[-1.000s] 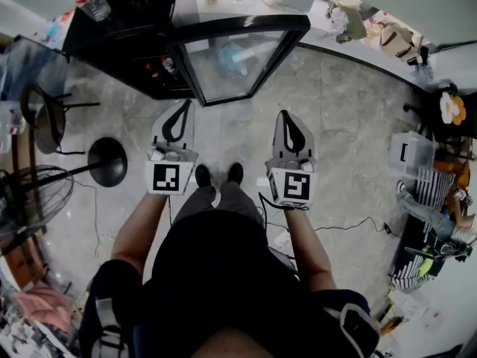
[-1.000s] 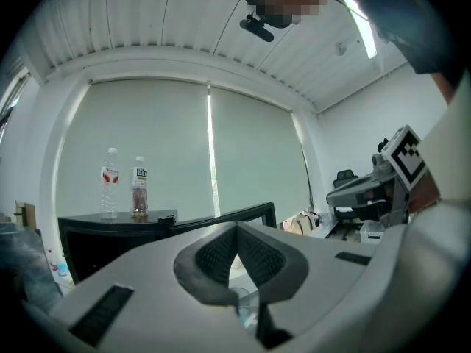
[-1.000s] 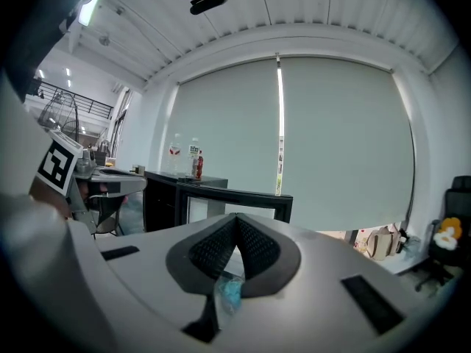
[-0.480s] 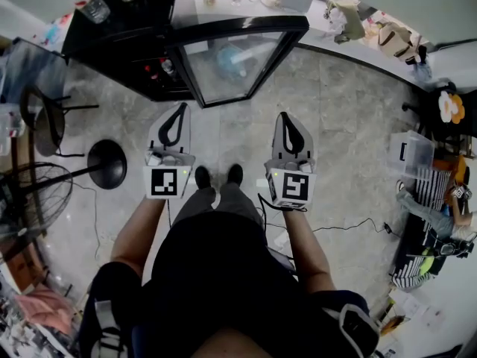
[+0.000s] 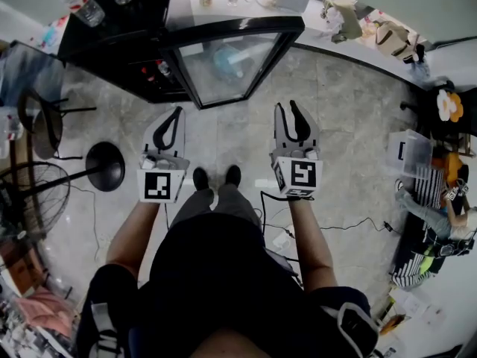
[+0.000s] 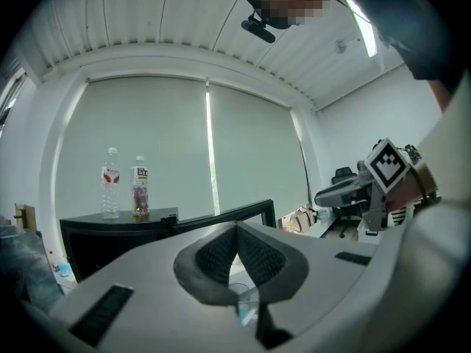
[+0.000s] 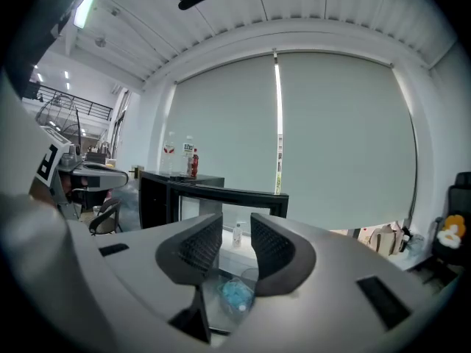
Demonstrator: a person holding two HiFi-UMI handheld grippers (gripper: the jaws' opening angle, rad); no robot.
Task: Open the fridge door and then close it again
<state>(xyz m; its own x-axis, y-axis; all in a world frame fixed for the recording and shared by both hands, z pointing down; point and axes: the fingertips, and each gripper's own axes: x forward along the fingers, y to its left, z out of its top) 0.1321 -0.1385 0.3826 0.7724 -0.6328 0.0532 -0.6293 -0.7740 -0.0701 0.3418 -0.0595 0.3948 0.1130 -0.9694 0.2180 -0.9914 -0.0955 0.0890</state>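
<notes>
Closing step: fridge door [image 5: 246,69] stands swung open ahead of you, so bring your right hand-held gripper [image 5: 287,106], jaws just spreading and empty, squarely against its free edge; left hand-held gripper [image 5: 177,112] pressed together, idle.

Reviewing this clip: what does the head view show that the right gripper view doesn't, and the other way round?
Only the head view shows the person's shoes, a loose cable on the floor and a clear plastic bin. Only the right gripper view shows the window blind and the ribbed ceiling. Both show the black fridge, its glass door and the bottles standing on top of it.
</notes>
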